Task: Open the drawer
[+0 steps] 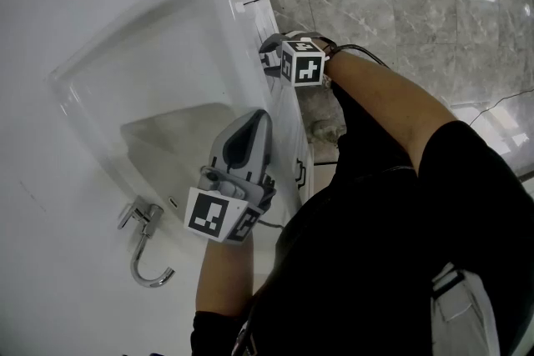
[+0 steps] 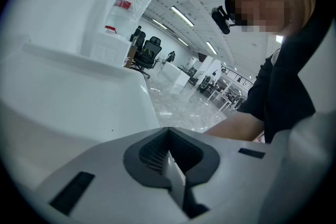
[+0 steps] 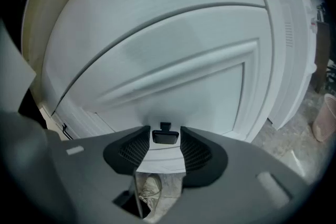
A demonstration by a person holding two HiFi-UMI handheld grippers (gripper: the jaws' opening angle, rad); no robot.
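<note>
1. By my reading the drawer [image 3: 173, 76] is still shut under the sink [image 1: 133, 25]; nothing is pulled yet.
2. My right gripper [image 3: 164, 134] has its fingers spread either side of the drawer's small dark handle [image 3: 165, 137], not pinching it. Closing and pulling remain.
3. My left gripper [image 2: 169, 159] is closed on nothing, above the sink.
4. The sink looks empty; the drawer's contents are hidden.

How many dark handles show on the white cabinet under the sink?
2: one handle between the right gripper's open jaws, another beside the left gripper; more may be hidden.
</note>
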